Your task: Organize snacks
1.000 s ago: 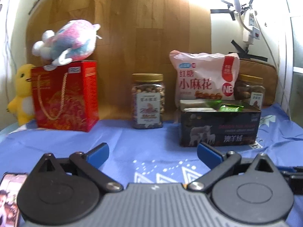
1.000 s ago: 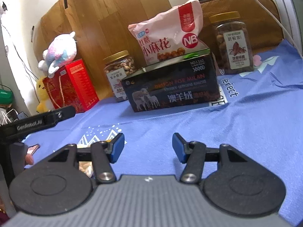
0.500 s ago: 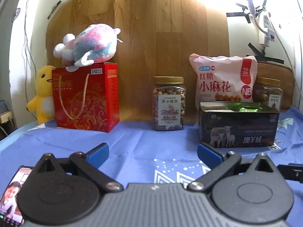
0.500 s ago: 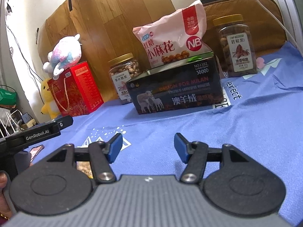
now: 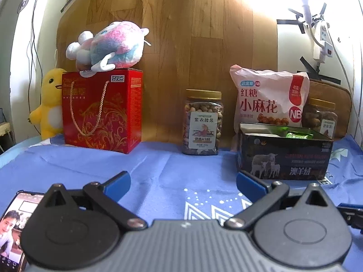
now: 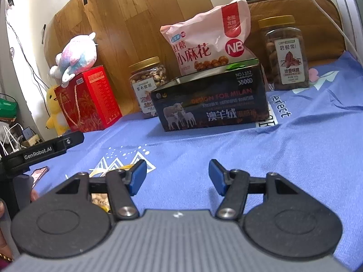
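A black tin box stands open-topped on the blue cloth, a green packet showing inside. Behind it leans a pink snack bag. One gold-lidded nut jar stands left of the box, a second jar to its right. My left gripper is open and empty, well short of the jar and box. My right gripper is open over bare cloth. A yellowish snack packet lies partly hidden under its left finger.
A red gift box with a plush toy on top stands at the back left, a yellow duck toy beside it. A phone lies at the near left. Wooden board and a wall strip socket lie behind.
The left view has swung a little leftward, so the jar and box sit further right in it. The right gripper's jaws stand slightly wider; it has stayed in place.
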`<action>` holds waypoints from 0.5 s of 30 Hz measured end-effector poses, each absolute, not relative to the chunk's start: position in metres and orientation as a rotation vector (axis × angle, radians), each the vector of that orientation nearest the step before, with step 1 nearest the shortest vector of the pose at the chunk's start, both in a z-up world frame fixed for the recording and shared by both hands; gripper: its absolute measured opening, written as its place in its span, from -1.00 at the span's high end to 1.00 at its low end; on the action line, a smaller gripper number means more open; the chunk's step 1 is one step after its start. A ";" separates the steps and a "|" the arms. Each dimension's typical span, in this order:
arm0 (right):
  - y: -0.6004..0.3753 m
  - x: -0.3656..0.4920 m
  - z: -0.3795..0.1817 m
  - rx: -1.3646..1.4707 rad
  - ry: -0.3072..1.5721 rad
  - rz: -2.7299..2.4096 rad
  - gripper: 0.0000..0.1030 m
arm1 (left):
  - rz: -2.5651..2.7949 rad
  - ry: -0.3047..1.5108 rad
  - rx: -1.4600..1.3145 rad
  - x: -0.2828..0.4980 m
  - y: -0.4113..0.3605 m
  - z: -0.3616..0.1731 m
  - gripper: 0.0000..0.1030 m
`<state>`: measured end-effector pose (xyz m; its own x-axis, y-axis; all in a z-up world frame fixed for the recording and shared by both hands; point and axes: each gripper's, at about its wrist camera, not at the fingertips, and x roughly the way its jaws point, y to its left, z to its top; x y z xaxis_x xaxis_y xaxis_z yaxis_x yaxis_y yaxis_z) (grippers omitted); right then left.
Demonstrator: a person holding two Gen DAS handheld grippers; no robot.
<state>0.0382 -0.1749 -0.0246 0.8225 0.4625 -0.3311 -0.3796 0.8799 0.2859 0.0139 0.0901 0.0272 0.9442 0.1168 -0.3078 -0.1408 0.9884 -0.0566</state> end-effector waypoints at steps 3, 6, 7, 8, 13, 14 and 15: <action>-0.174 0.038 -0.025 0.206 0.406 0.458 -0.28 | 0.105 0.341 -0.107 0.016 0.095 0.027 -1.00; -0.173 0.038 -0.025 0.198 0.406 0.463 -0.29 | 0.095 0.372 -0.135 0.020 0.100 0.025 -1.00; -0.173 0.038 -0.025 0.196 0.405 0.465 -0.30 | 0.097 0.377 -0.143 0.020 0.101 0.024 -1.00; -0.173 0.038 -0.025 0.196 0.404 0.467 -0.30 | 0.095 0.381 -0.150 0.020 0.102 0.024 -1.00; -0.173 0.037 -0.024 0.195 0.401 0.474 -0.31 | 0.089 0.395 -0.152 0.021 0.102 0.023 -1.00; -0.173 0.037 -0.024 0.194 0.399 0.475 -0.31 | 0.087 0.394 -0.150 0.021 0.102 0.022 -1.00; -0.173 0.037 -0.024 0.194 0.397 0.476 -0.31 | 0.087 0.394 -0.147 0.021 0.101 0.023 -1.00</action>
